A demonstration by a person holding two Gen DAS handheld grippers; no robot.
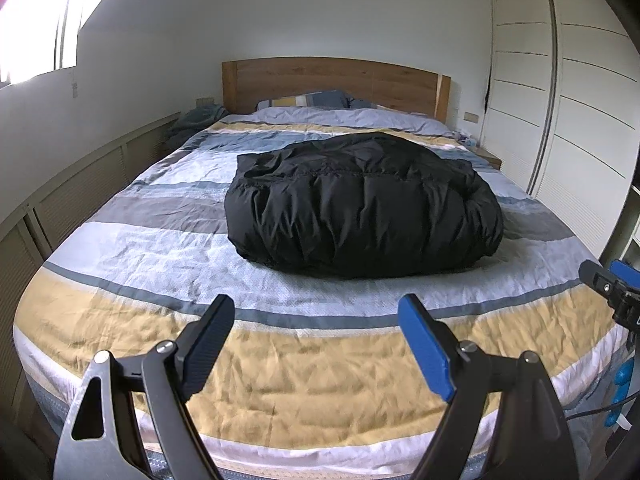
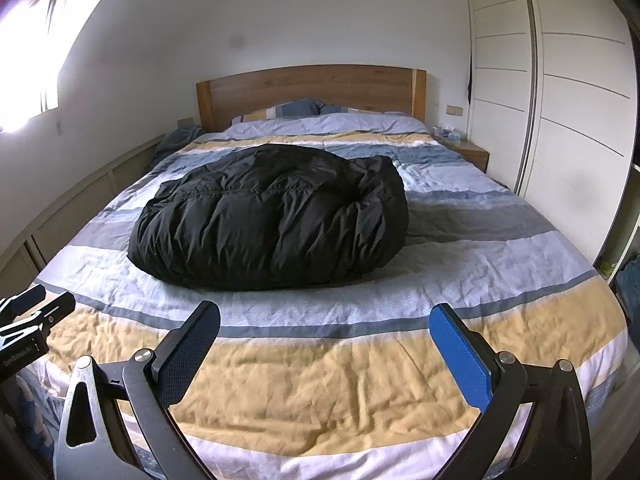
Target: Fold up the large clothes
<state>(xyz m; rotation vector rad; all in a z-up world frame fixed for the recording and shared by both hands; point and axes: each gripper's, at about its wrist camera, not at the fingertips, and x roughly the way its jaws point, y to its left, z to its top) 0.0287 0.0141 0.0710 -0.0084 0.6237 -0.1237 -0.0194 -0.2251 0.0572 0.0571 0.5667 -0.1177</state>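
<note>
A black puffy down jacket [image 1: 360, 208] lies folded into a thick bundle in the middle of the striped bed [image 1: 160, 248]; it also shows in the right wrist view [image 2: 272, 220]. My left gripper [image 1: 316, 312] is open and empty above the foot of the bed, well short of the jacket. My right gripper [image 2: 324, 320] is open and empty, also above the foot of the bed. The right gripper shows at the right edge of the left wrist view [image 1: 608, 280], and the left gripper shows at the left edge of the right wrist view [image 2: 36, 308].
A wooden headboard [image 1: 336, 80] and pillows [image 1: 308, 100] stand at the far end. A white wardrobe [image 1: 560, 100] lines the right wall, with a small bedside table [image 2: 468, 148] beside it. A low cabinet [image 1: 80, 184] runs along the left wall under a window.
</note>
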